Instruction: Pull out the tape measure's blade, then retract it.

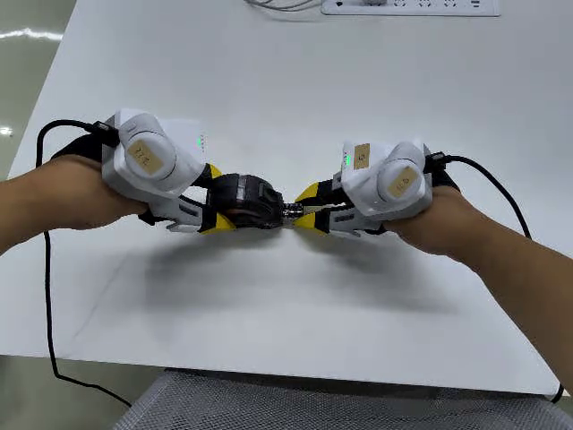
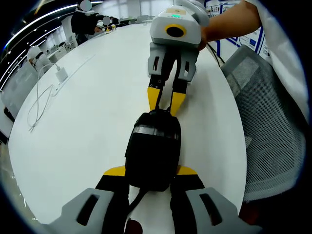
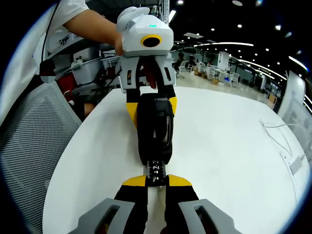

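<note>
A black tape measure [image 1: 249, 201] hangs just above the white table [image 1: 295, 98], between the two grippers. My left gripper [image 1: 218, 198] is shut on its case [image 2: 153, 150], its yellow-tipped fingers [image 2: 115, 171] pressed to both sides. A short piece of blade [image 3: 156, 170] with printed numbers sticks out of the case [image 3: 155, 127]. My right gripper [image 1: 307, 208] is shut on the blade's end, right up against the case. In the left gripper view the right gripper [image 2: 166, 101] faces me just beyond the case.
A white power strip [image 1: 410, 7] and a cable [image 1: 279, 4] lie at the table's far edge. Black cables [image 1: 47, 269] trail from both grippers. A grey mesh chair [image 1: 340, 403] stands at the near edge.
</note>
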Action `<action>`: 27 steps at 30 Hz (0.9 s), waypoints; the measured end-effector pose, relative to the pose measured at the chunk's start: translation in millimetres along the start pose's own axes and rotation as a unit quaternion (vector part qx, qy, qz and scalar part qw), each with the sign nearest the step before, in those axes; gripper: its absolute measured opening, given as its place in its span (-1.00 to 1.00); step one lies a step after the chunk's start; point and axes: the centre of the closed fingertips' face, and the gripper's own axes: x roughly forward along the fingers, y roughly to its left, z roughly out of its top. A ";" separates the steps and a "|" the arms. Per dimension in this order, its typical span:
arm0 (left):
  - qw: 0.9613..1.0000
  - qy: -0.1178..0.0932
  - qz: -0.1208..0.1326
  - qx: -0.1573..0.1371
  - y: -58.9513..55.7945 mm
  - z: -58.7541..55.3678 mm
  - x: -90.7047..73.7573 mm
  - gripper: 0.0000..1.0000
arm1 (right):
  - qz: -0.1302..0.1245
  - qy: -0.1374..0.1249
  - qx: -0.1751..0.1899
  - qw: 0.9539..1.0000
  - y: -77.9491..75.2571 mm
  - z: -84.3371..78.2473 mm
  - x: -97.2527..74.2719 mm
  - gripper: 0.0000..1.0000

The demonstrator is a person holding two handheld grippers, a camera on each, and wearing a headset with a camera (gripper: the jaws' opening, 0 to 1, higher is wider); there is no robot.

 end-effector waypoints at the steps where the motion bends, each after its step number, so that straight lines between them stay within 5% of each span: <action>1: 1.000 0.000 0.000 0.001 -0.1 0.1 0.0 -0.46 | 0.000 0.000 0.001 1.000 0.0 -0.6 -0.9 -0.83; 27: 1.000 0.001 -0.002 0.002 -0.2 0.4 -0.2 -0.46 | -0.016 0.013 0.020 1.000 -2.0 -22.8 -29.7 -0.83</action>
